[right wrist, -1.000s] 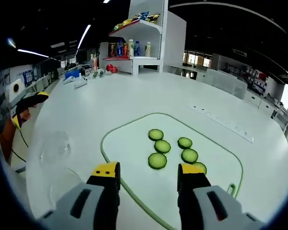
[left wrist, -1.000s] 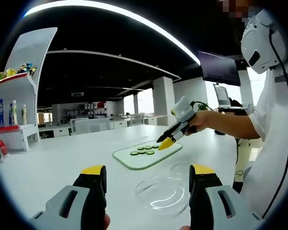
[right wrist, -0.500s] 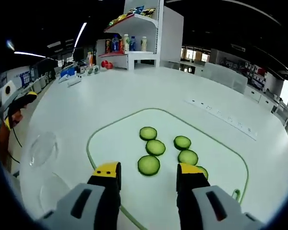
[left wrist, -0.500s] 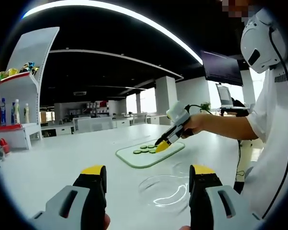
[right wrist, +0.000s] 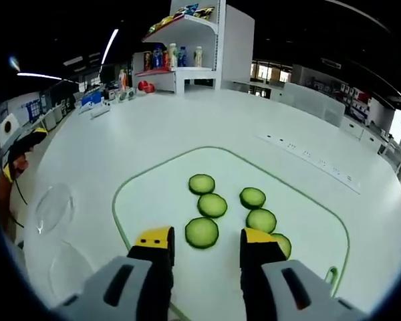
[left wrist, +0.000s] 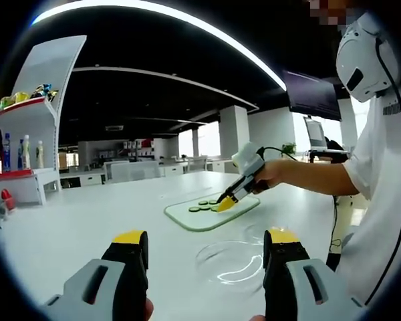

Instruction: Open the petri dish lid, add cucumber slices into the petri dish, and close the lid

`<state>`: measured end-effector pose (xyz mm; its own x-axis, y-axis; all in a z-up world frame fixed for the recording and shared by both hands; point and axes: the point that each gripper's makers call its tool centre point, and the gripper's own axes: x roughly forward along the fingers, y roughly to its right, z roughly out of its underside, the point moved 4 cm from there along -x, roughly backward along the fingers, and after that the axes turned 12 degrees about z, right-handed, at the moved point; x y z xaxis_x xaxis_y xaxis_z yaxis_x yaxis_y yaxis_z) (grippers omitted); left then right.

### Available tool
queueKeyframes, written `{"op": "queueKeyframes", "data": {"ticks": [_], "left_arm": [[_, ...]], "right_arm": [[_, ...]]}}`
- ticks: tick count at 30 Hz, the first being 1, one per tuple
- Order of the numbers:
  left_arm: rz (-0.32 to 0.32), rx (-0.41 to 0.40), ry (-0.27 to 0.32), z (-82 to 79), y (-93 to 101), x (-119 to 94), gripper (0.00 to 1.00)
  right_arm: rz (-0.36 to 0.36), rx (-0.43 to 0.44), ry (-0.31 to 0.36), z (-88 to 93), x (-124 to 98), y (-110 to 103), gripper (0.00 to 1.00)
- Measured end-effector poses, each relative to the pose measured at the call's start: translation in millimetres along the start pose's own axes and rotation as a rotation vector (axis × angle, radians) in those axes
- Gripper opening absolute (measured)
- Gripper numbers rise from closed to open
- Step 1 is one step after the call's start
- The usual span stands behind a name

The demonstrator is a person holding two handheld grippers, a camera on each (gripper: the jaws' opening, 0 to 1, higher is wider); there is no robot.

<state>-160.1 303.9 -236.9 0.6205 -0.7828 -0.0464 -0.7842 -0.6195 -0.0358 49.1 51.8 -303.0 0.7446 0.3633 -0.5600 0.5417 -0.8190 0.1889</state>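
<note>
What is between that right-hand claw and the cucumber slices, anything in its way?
Nothing visible. The right gripper hangs open just above the cutting board, and the nearest cucumber slice lies bare between its jaws, with the other slices beside it.

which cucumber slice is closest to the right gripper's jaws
The slice lying just ahead of the gap between the right gripper's open jaws, on the cutting board. The other slices lie farther up the board or off to the right.

Bright ceiling light strip (left wrist: 187,30), glare on white table (right wrist: 187,127), fisheye-bent edges, sharp centre.
</note>
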Motion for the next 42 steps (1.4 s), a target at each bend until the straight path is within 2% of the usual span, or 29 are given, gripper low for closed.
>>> {"op": "queueKeyframes", "data": {"ticks": [11, 22, 42], "left_arm": [[0.002, -0.009, -0.002, 3.7, -0.7, -0.7, 0.7], [0.004, -0.015, 0.003, 4.5, -1.4, -0.7, 0.7], [0.007, -0.016, 0.008, 3.9, -0.3, -0.9, 0.7]], "right_arm": [[-0.011, 0.022, -0.008, 1.8, 2.5, -2.6, 0.31], [-0.016, 0.009, -0.011, 1.2, 1.4, -5.2, 0.2], [-0.006, 0.017, -0.002, -3.2, 0.4, -4.2, 0.19]]}}
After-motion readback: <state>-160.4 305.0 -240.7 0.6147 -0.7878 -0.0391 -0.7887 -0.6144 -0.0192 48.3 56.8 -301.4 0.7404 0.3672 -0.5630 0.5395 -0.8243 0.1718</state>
